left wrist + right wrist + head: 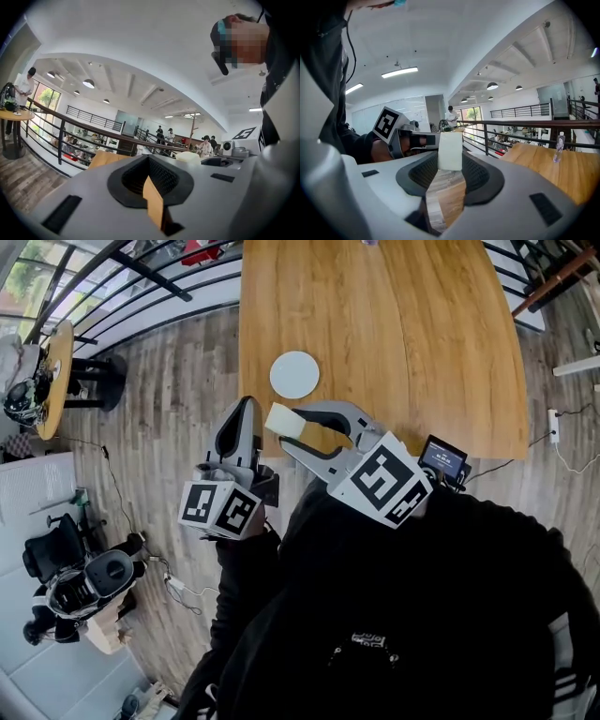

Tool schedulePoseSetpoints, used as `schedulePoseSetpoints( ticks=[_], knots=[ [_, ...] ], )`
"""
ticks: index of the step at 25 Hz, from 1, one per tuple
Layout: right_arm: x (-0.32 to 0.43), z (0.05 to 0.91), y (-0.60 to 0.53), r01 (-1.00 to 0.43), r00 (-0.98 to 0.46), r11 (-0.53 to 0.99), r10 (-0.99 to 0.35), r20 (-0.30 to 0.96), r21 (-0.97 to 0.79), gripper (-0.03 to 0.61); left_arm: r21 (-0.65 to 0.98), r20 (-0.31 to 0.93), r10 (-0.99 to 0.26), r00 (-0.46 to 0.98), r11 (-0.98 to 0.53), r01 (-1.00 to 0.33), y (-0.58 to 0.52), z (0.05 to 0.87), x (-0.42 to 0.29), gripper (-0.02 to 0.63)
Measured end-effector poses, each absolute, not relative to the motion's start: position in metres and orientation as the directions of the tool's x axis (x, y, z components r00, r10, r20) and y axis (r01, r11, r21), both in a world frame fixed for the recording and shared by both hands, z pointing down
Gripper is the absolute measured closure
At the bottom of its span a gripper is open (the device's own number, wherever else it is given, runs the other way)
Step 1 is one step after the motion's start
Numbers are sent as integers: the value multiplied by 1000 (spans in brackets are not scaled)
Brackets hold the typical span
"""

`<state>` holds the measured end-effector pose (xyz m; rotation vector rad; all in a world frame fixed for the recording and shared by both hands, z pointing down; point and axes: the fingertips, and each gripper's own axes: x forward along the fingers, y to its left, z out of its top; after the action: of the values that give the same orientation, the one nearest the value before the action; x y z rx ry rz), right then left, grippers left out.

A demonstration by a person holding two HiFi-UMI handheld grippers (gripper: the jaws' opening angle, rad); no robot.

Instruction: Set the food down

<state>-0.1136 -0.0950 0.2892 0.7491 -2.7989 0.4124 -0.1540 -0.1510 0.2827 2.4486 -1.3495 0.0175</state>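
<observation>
Pinching a pale cream block of food (pixel 282 419) at the very tips of my right gripper (pixel 289 427), I have one pad pressed on each flank of it, so the fingers stand wide with the block filling the gap between them. In the right gripper view it stands upright between the pads, its top rising above them. My left gripper (pixel 246 409) sits just beside the right one, on the far side of the block from the right fingers' outer edge. Its two fingers are drawn together at the tips with nothing between them, leaving only a thin slit further back through which wood shows.

Beyond both sets of fingertips lies a wooden table (pixel 422 343). A round white plate (pixel 294 374) rests on it, just ahead of the right fingers and apart from the block. Far off past the right fingers, a small bottle (pixel 557 146) stands on the table, and a dark railing (pixel 525 124) runs behind it
</observation>
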Motion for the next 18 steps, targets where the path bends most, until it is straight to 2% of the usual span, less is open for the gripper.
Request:
schedulePoseSetpoints(
  ticks=[11,18],
  knots=[
    [-174,297,-171,-603,-787,772,-537,304,-198,410,311,179,-714,677,-612,-727,-218,299,-189,618],
    [-209,298,-206,-660,-737,729,-582,342,-181,410,355,186,-669,720,-638,-684,-245,311,-225,618]
  ],
)
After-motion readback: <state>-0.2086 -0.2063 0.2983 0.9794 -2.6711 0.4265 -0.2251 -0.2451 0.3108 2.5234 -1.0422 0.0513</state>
